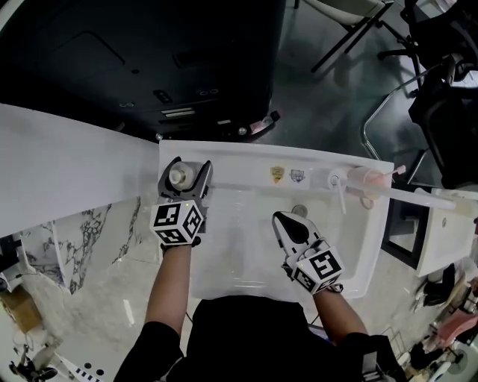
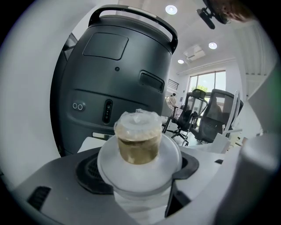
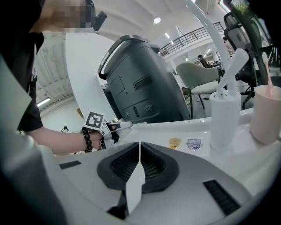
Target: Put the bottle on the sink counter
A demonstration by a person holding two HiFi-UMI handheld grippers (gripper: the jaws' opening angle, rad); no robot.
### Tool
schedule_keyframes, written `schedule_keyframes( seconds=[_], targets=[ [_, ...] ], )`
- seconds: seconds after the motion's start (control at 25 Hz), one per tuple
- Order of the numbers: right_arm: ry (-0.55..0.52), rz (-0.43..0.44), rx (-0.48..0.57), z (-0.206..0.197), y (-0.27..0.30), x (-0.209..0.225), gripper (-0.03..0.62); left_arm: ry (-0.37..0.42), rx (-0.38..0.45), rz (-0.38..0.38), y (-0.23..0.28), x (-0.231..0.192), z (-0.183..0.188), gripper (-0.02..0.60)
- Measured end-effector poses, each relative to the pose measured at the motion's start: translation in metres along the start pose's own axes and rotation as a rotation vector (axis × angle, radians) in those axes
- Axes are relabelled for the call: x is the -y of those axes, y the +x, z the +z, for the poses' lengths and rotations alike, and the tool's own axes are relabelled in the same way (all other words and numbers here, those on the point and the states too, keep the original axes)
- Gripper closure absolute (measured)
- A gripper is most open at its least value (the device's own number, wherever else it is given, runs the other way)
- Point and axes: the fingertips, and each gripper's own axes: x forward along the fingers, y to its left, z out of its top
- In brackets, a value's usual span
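Round ceiling lamps (image 2: 171,9) at the top of the left gripper view gave bright, even light, and a window (image 2: 205,85) at its right glowed with daylight, washed out. In the head view the white sink (image 1: 224,160) was nearly blown out, with only faint, soft shadows. Both gripper views bulged strongly and fell to black at the corners. The bottle (image 2: 137,145) near the lens was fairly sharp; the lower foreground was blurred.
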Motion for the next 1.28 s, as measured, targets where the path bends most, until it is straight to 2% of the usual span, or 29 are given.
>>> schedule_keyframes(
  seconds=[0.2,0.56,0.88,1.08,1.28],
  targets=[
    [0.016,-0.011,-0.008,-0.004,0.002,0.003,0.562,0.027,-0.030,0.044,0.009,-0.007,-0.005,0.230],
    [0.034,-0.022,-0.008,-0.007,0.008,0.009,0.562,0.174,-0.067,0.108,0.019,-0.007,-0.011,0.230],
    [0.043,-0.030,-0.011,-0.006,0.011,0.014,0.562,0.202,-0.092,0.181,0.030,-0.010,-0.012,0.230],
    [0.047,-0.036,-0.009,-0.004,0.011,0.014,0.562,0.188,-0.091,0.212,0.031,-0.011,-0.013,0.230],
    [0.045,-0.035,-0.007,-0.005,0.008,0.012,0.562,0.238,-0.079,0.225,0.030,-0.008,-0.015,0.230]
  ],
)
